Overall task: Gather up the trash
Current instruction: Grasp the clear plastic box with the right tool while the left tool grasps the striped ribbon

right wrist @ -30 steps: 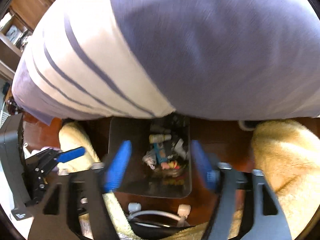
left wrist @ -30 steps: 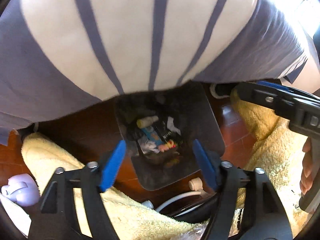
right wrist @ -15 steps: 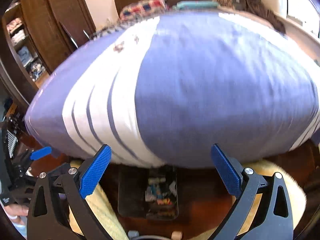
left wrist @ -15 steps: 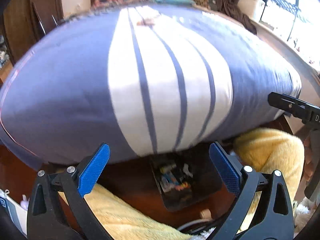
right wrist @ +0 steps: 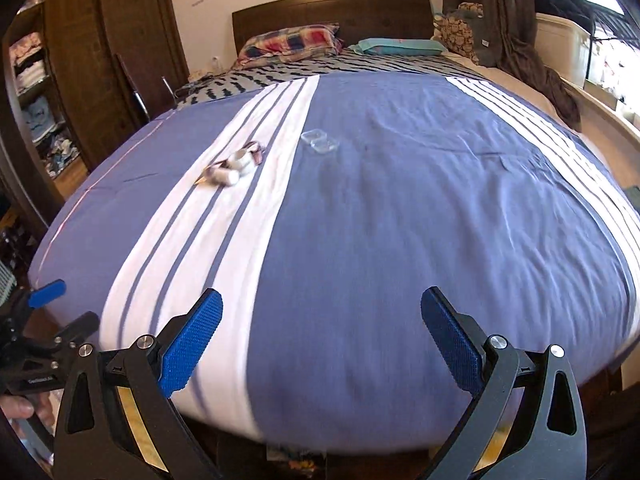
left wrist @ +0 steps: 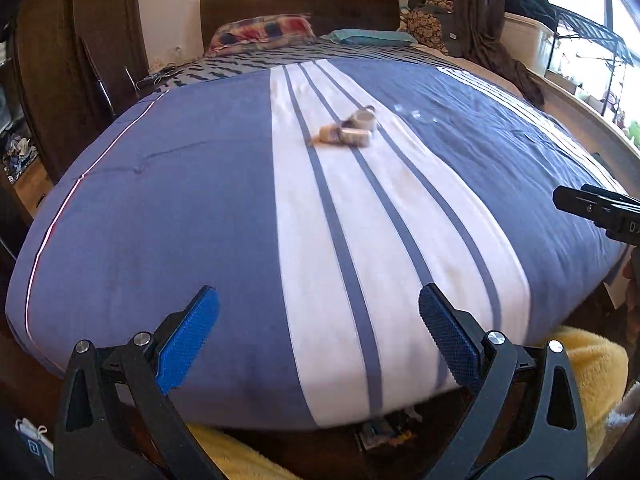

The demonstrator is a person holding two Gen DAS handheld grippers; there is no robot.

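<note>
A: Left wrist view. What does the left gripper (left wrist: 319, 318) show?

B: Its blue pads (left wrist: 188, 344) stand wide apart with nothing between them. It is held above the foot edge of the bed (left wrist: 200, 220), looking along the blue cover with its white striped band.

A: And the right gripper (right wrist: 321, 320)?

B: Right wrist view. Its jaws are likewise spread wide and hold nothing. It too is held above the foot of the bed, over the plain blue part of the cover. The left gripper shows at the lower left edge of this view; a black part of the right gripper shows at the right edge of the left view.

A: Where is the trash?

B: A small heap of wrappers (left wrist: 347, 130) lies on the white band, toward the middle of the bed, well apart from both grippers. In the right view the same heap (right wrist: 234, 166) sits left of centre. Just beside it, on the blue cloth, lies a clear plastic blister (right wrist: 319, 142); in the left view it is only a faint glint (left wrist: 416, 114).

A: Anything below the bed edge?

B: A bin (left wrist: 384, 430) with coloured scraps shows under the foot edge, between the left gripper's fingers; a yellow blanket (left wrist: 588, 376) lies beside it. Its shape is mostly hidden.

A: Background?

B: A dark headboard (right wrist: 332, 10), a checked pillow (right wrist: 292, 42) and a teal pillow (right wrist: 400, 46) at the far end.
</note>
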